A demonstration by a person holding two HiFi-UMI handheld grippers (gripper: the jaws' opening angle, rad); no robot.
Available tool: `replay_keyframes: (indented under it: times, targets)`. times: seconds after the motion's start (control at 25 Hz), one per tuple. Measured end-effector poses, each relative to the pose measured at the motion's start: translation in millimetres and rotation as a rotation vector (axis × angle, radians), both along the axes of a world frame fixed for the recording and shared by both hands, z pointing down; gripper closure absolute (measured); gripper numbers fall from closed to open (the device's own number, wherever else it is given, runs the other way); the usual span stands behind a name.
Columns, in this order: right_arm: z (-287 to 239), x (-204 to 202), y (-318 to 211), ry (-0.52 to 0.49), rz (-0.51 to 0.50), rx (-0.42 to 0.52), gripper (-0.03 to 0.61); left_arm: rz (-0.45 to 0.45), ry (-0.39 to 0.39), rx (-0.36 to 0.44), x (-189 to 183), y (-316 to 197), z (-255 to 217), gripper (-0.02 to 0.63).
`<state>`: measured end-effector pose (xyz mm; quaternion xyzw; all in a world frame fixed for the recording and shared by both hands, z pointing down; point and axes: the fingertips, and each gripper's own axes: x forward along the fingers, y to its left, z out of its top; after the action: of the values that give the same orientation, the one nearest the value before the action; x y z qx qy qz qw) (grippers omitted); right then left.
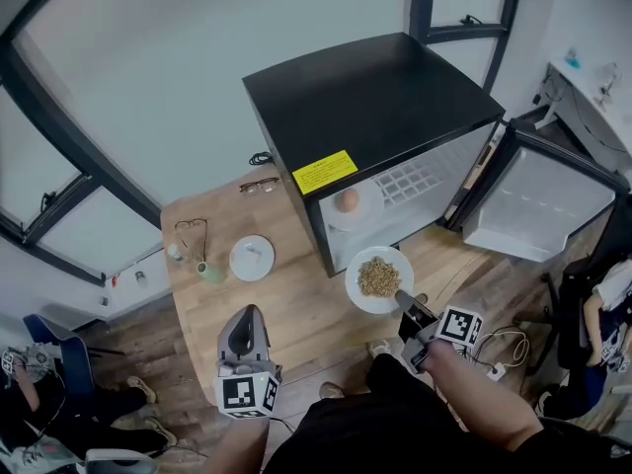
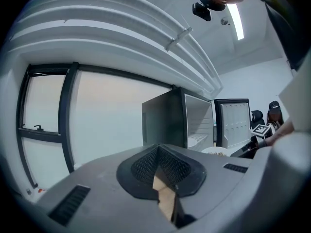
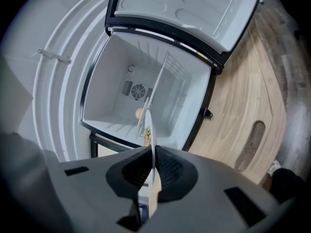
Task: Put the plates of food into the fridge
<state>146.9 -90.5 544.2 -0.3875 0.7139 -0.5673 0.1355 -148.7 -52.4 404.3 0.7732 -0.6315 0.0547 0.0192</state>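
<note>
A black mini fridge (image 1: pixel 370 102) stands on the wooden table (image 1: pixel 296 314) with its door (image 1: pixel 538 200) swung open to the right. A plate with a round orange food (image 1: pixel 346 203) sits on its shelf. My right gripper (image 1: pixel 403 297) is shut on the rim of a white plate of grain food (image 1: pixel 378 277), held level just before the fridge opening. In the right gripper view that plate (image 3: pixel 151 130) shows edge-on between the jaws, facing the white fridge interior (image 3: pixel 116 98). My left gripper (image 1: pixel 247 314) hovers over the table's near part, shut and holding nothing.
A second white plate (image 1: pixel 252 258) lies on the table left of the fridge, beside a small green bottle (image 1: pixel 209 272) and two pairs of glasses (image 1: pixel 259 185). People sit at the lower left (image 1: pixel 30 388) and right edge (image 1: pixel 602 319). A cable (image 1: pixel 509 349) lies on the floor.
</note>
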Motion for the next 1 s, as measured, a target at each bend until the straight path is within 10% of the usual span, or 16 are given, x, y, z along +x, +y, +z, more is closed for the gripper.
replay_keyframes:
  times: [1.0]
  targets:
    - [-64.0, 117.6, -172.5, 0.075, 0.122, 0.094, 0.546, -0.179, -0.011, 0.023, 52.2, -80.5, -9.2, 0.611]
